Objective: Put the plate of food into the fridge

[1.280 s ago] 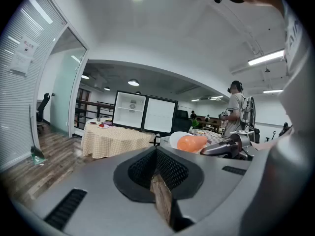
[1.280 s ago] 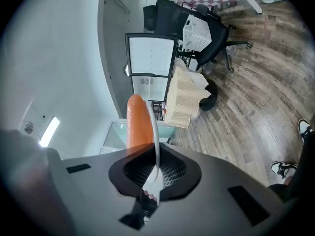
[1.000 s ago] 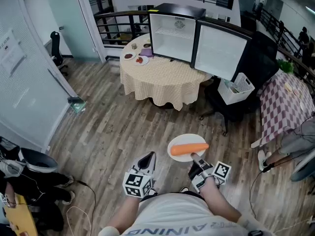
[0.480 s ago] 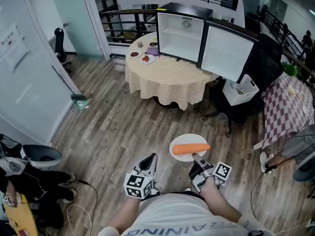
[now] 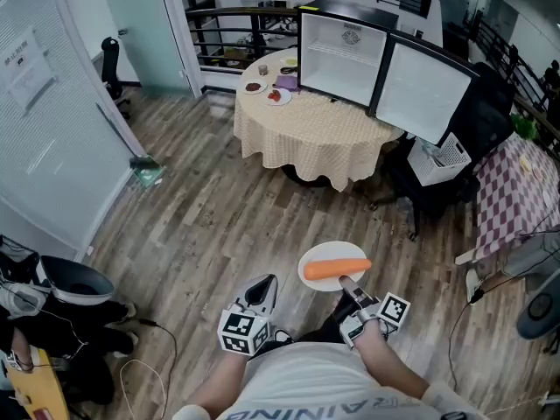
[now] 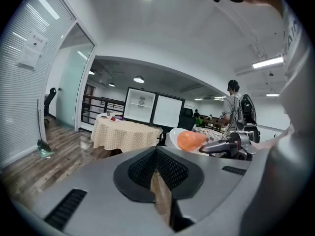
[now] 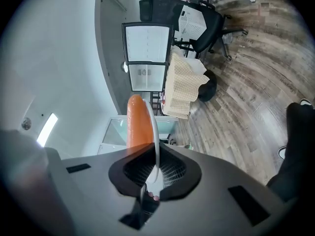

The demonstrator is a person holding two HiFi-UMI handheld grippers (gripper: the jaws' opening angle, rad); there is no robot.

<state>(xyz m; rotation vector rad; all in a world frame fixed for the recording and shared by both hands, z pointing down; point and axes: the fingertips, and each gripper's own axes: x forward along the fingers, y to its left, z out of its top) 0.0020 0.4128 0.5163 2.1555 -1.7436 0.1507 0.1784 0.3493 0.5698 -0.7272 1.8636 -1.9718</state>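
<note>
My right gripper (image 5: 346,284) is shut on the near rim of a white plate (image 5: 319,257) that carries a long orange carrot (image 5: 336,268), held level above the wooden floor. In the right gripper view the plate (image 7: 155,141) shows edge-on between the jaws, the carrot (image 7: 137,122) lying against it. My left gripper (image 5: 263,287) hangs to the plate's left, jaws shut (image 6: 158,181) with nothing in them; the carrot (image 6: 189,140) shows past it. The small fridge (image 5: 344,55) stands on a round table (image 5: 315,129) far ahead, its door (image 5: 431,90) swung open to the right.
Small dishes (image 5: 275,94) sit at the table's back left. A black office chair (image 5: 442,182) and a white basket (image 5: 440,160) stand right of the table. A checked table (image 5: 516,195) lies at the far right. Glass partitions (image 5: 61,121) and bags (image 5: 52,309) line the left.
The table and fridge have shifted right and upward in the head view as the view swings. Both grippers and the plate keep their places in front of the body.
</note>
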